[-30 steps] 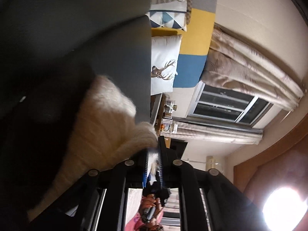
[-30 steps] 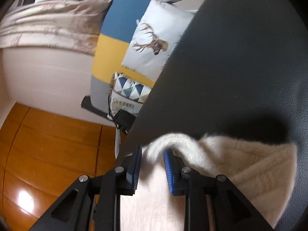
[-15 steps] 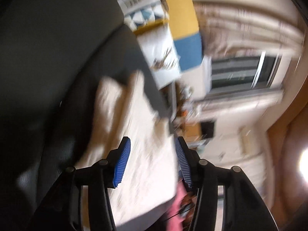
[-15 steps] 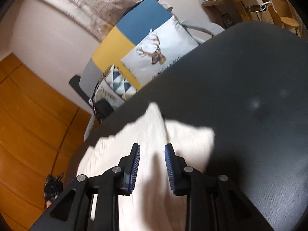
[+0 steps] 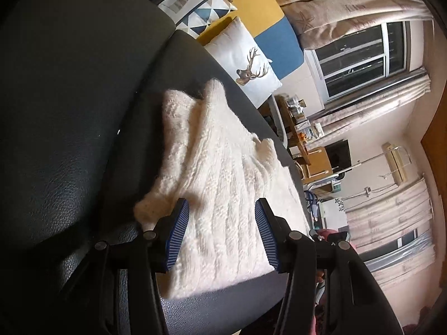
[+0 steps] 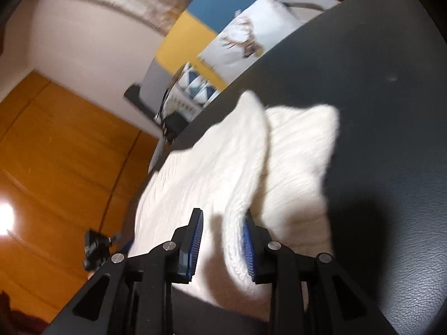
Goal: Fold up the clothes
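Cream knit sweater [image 5: 223, 173] lies doubled beneath both parted, empty grippers: left gripper [image 5: 222, 233], right gripper [image 6: 220, 244]. Square edges before pressing.

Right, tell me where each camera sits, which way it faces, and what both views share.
Left wrist: on the left gripper, looking along its open fingers over the white sweater towards a window.
Right wrist: on the right gripper, fingers apart, facing the sweater and a wooden wall; blurred.
Shared: the sweater, the black surface and the deer cushion.
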Tool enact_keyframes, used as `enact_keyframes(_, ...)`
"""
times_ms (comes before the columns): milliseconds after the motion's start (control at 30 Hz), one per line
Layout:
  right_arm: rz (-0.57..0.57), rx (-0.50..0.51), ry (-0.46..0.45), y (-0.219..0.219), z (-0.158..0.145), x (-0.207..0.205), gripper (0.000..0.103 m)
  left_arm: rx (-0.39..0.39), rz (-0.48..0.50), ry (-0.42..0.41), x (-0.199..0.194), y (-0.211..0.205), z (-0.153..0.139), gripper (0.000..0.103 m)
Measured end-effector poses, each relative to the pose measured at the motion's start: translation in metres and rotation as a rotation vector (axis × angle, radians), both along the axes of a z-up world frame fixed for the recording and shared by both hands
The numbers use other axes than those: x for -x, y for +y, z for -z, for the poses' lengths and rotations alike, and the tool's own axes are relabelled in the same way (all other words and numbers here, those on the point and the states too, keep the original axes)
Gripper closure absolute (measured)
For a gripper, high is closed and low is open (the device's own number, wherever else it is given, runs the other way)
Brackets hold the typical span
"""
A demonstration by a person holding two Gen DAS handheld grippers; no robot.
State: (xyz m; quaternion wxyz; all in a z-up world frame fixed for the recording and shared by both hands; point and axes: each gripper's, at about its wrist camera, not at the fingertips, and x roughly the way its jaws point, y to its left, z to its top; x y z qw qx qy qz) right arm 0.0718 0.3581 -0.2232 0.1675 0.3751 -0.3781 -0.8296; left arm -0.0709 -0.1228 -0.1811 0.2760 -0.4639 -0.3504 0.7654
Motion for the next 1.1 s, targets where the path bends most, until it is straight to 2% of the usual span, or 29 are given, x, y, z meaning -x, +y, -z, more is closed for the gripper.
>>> enact_keyframes(100,0.015,-0.05,-0.038,-0.003,0.005,0.004,0.075,0.025,-0.019,0.005,0.002,-0.002,0.0,0.051)
enact_keyframes(233,0.123,0.036,-0.015,0.012,0.009,-0.006,0.075,0.077,-0.048,0.02,0.006,-0.003,-0.003,0.051)
enact_keyframes(333,0.136,0.075,-0.023,0.018,0.014,-0.009,0.075,0.047,-0.009,-0.015,0.007,0.0,0.005,0.051)
enact_keyframes(500,0.134,0.085,-0.031,0.021,0.012,-0.012,0.075,0.003,0.032,0.0,0.006,0.006,0.005,0.051)
enact_keyframes(600,0.091,0.119,-0.032,0.014,0.016,-0.004,0.075,0.002,0.038,-0.02,0.011,0.01,0.005,0.051)
enact_keyframes(700,0.053,0.079,-0.014,0.004,0.012,-0.001,0.082,0.048,0.047,0.002,0.013,0.015,0.001,0.051)
enact_keyframes(733,0.04,0.054,-0.01,0.0,0.01,0.001,0.091,0.077,0.051,0.012,0.013,0.019,-0.001,0.051)
enact_keyframes(767,0.027,0.029,-0.006,-0.004,0.008,0.002,0.093,0.106,0.055,0.023,0.014,0.022,-0.002,0.067)
enact_keyframes(800,0.034,0.002,-0.026,-0.007,0.008,0.004,0.095,0.125,0.055,0.038,0.013,0.024,-0.005,0.089)
enact_keyframes(833,0.04,-0.026,-0.046,-0.011,0.009,0.006,0.096,0.118,0.046,0.065,0.009,0.023,-0.009,0.091)
enact_keyframes(900,0.056,-0.006,-0.034,-0.008,0.008,0.0,0.097,0.103,0.028,0.118,0.001,0.021,-0.017,0.095)
enact_keyframes(1033,0.089,0.036,-0.009,-0.003,0.007,-0.013,0.097,0.058,-0.015,0.223,-0.019,0.012,-0.034,0.095)
enact_keyframes(1100,0.105,0.058,0.004,-0.001,0.006,-0.02,0.098,0.067,-0.016,0.253,-0.033,0.008,-0.039,0.095)
